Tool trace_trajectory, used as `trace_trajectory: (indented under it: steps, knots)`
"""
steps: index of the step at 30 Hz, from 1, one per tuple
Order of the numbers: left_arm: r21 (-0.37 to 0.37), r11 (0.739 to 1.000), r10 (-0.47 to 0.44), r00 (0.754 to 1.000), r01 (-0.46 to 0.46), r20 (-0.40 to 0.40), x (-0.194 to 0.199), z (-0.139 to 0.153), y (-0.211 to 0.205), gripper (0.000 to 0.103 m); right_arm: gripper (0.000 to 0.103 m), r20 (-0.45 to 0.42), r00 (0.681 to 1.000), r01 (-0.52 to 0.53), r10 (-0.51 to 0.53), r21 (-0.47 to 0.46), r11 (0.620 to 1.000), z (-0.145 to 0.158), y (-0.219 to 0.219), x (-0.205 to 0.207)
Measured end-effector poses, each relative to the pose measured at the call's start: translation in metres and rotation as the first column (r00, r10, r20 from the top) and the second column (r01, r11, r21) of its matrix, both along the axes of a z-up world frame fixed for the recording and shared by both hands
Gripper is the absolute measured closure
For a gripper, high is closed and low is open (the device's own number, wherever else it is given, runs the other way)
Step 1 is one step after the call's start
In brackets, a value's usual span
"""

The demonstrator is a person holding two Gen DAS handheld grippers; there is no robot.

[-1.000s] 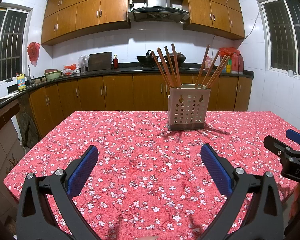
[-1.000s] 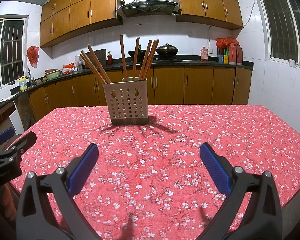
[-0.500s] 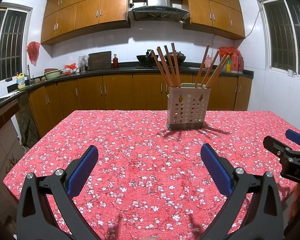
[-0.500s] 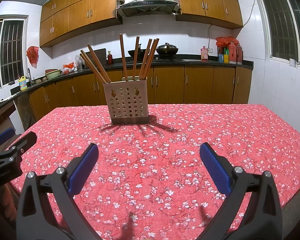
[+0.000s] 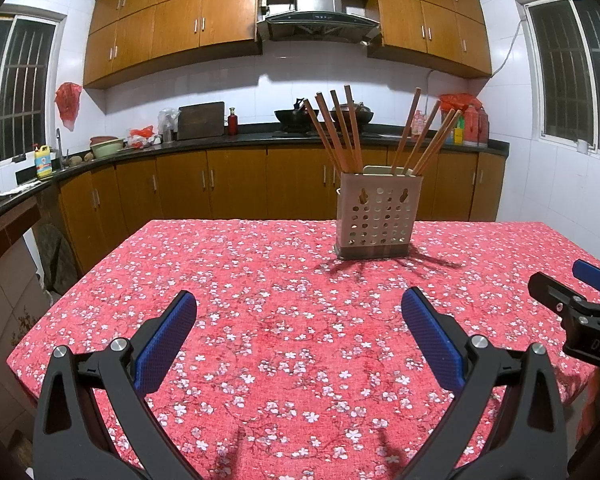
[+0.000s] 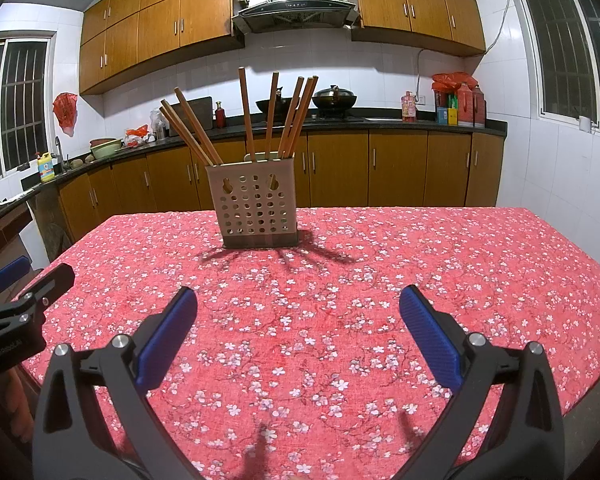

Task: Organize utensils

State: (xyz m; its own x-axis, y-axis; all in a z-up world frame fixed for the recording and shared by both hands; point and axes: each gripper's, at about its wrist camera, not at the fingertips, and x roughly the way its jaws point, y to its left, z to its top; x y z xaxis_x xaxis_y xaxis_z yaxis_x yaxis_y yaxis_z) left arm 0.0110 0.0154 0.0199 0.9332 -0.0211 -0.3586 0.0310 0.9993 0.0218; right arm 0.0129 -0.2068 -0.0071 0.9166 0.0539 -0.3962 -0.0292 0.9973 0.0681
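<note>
At frame centre on the table, the perforated holder carries upright chopsticks; left gripper and right gripper fingers spread wide, empty.

The right gripper is held above the red flowered tablecloth with its blue-padded fingers spread wide and nothing between them. A perforated utensil holder is seen upright farther back on the cloth, well apart from the fingers. Wooden chopsticks are fanned out of its top, some leaning left, others nearly upright. Part of the left gripper is seen at the left edge.
</note>
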Motion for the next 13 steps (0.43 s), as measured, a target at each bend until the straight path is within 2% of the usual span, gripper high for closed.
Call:
trace_trajectory:
  steps: [13]
  knots:
    - [-0.014, 1.000, 0.004, 1.000, -0.004, -0.012, -0.0011, -0.0021, 0.0036, 0.002, 0.004, -0.002, 1.000, -0.001, 0.001, 0.001, 1.000, -0.0007, 0.0002, -0.0006]
